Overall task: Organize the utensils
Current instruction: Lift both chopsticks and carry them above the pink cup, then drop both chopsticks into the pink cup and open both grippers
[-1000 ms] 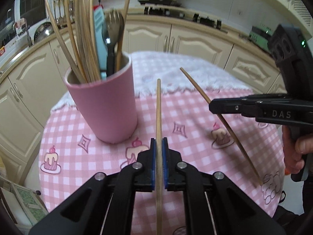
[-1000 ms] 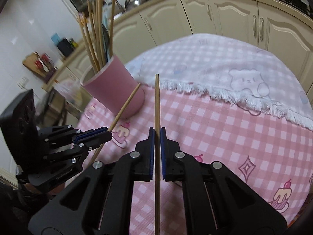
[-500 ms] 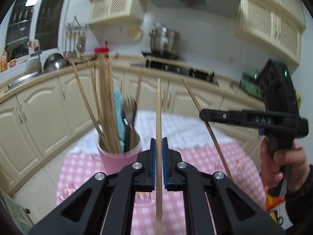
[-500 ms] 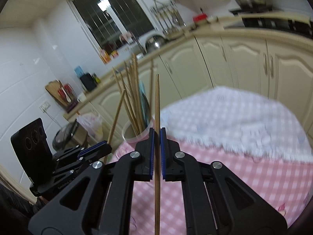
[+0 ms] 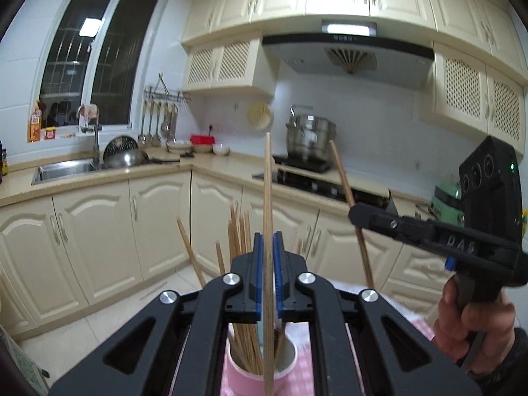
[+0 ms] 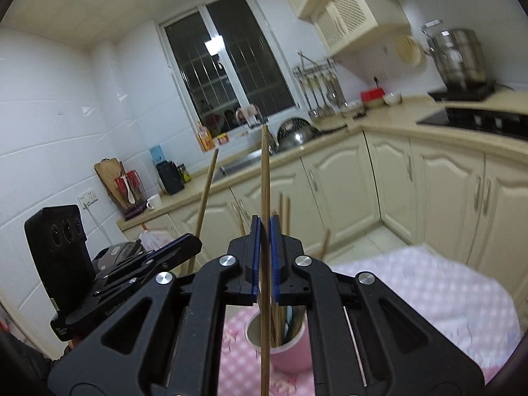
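Note:
My left gripper [image 5: 267,244] is shut on a wooden chopstick [image 5: 267,184] that points nearly upright, its lower end above the pink cup [image 5: 260,371] of chopsticks and utensils. My right gripper [image 6: 264,231] is shut on a second chopstick [image 6: 264,178], also upright, with the pink cup [image 6: 290,349] just below it. The right gripper [image 5: 359,213] shows at the right of the left wrist view holding its chopstick [image 5: 341,175]. The left gripper [image 6: 188,242] shows at the left of the right wrist view with its chopstick [image 6: 206,191].
The cup stands on a round table with a pink checked cloth [image 6: 429,300]. Cream kitchen cabinets [image 5: 99,231], a sink [image 5: 62,168] and a stove with a steel pot [image 5: 310,135] lie behind. A hand [image 5: 472,323] holds the right gripper.
Both grippers have tilted upward, so the chopsticks now stand nearly vertical over the cup. The table has dropped to the bottom of both views.

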The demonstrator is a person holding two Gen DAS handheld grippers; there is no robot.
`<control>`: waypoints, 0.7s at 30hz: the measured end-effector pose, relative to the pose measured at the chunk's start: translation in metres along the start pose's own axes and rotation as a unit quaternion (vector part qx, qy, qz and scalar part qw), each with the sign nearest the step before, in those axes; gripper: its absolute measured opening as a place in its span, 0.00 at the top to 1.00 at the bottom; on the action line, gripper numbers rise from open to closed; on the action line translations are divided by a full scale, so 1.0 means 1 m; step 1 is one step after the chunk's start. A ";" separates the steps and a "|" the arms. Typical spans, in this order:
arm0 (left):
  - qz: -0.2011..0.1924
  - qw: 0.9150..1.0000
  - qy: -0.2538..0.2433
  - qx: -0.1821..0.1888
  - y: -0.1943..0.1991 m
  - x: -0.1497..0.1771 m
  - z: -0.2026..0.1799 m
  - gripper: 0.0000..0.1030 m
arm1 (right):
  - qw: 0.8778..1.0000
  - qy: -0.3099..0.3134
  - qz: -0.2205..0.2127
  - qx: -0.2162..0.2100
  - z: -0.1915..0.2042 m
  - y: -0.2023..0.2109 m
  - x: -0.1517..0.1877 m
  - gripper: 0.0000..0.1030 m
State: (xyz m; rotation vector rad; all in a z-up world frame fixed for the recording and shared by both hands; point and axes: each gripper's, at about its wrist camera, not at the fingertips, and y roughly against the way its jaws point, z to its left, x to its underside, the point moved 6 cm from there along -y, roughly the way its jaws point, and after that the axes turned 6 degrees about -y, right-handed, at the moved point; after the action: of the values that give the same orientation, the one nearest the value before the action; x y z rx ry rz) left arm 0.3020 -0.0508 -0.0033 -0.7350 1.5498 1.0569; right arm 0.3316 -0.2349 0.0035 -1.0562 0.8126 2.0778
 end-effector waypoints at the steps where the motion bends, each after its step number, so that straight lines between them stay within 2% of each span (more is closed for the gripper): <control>1: -0.006 1.000 0.002 0.000 -0.002 -0.005 0.002 0.95 | 1.000 0.003 -0.005 -0.002 0.003 -0.003 -0.004 0.94; 13: -0.092 0.996 0.015 -0.006 -0.026 -0.047 0.002 0.94 | 0.998 0.016 -0.059 -0.012 0.020 -0.038 -0.036 0.94; 21: -0.103 0.994 0.024 -0.008 -0.043 -0.043 0.011 0.94 | 0.998 0.013 -0.067 0.005 0.008 -0.057 -0.029 0.94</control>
State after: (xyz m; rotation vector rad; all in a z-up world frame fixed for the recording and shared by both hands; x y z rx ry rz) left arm 0.3542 -0.0620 0.0271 -0.9160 1.4734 0.9044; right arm 0.3856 -0.2030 0.0190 -1.1044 0.7426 1.9498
